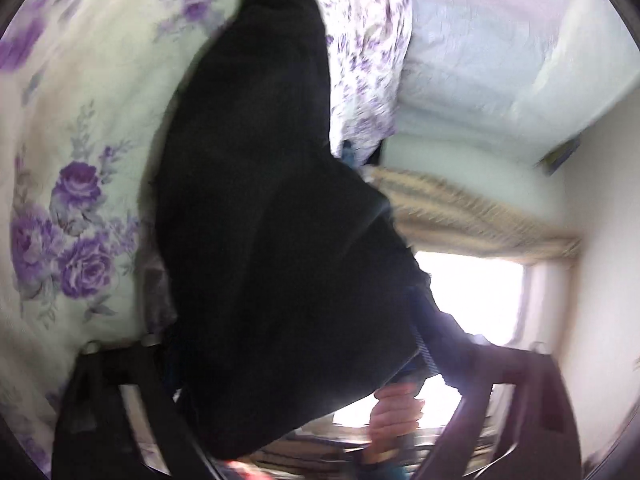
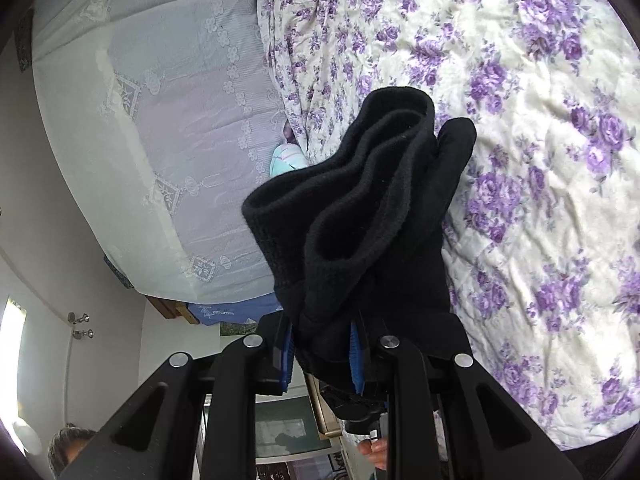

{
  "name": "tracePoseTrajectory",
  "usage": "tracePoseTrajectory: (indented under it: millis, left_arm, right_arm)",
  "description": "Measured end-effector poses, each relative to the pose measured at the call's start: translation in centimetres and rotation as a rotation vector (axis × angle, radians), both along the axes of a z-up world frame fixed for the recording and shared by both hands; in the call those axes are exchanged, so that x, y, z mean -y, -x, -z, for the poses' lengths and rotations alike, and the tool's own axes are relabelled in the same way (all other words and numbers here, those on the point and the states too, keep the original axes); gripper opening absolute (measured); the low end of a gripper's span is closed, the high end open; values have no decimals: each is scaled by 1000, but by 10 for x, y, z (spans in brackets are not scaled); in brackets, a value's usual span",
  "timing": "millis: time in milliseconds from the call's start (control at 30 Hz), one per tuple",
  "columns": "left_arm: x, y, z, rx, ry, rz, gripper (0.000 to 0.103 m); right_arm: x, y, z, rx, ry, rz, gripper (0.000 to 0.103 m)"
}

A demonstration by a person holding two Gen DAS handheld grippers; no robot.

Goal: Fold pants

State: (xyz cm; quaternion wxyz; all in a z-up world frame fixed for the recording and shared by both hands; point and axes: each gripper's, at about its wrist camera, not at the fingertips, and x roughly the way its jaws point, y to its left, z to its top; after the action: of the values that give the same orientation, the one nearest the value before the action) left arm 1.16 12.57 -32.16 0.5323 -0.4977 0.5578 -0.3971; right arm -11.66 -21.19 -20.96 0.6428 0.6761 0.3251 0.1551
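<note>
The black pants [image 1: 264,208] hang in the air above the bed, stretched between my two grippers. In the left wrist view the blurred cloth covers the middle of the frame and hides my left gripper's [image 1: 280,400] fingertips; the cloth runs down between the arms. In the right wrist view my right gripper [image 2: 322,354] is shut on the bunched ribbed end of the pants [image 2: 360,208], which stands up from between the blue pads [image 2: 355,364]. The person's hand [image 1: 394,412] shows beyond the cloth.
The bed has a cream quilt with purple roses [image 2: 540,160] and a pale lace spread [image 2: 192,140]. A small light blue item [image 2: 286,158] lies at the quilt's edge. A bright window [image 1: 472,296] with a beige curtain [image 1: 460,208] lies beyond.
</note>
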Motion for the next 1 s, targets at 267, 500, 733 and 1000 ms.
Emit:
tracePoseTrajectory:
  millis: [267,500,733,1000]
  left_arm:
    - [27,8,-46,177,-338,-9,22]
    - [50,14,-114,257,-380,-155,21]
    - [59,-79,-225,359,-431,-207,21]
    - [78,-258,-332,617,-571,-197,21]
  right_arm:
    - [39,-4,3,-14,233,-206,22]
    - [85,-47,-22,105,179,-305,22]
    - [102,-161,-84,215,178,-395,22]
    - [102,-340,-192,429,386,-362,22]
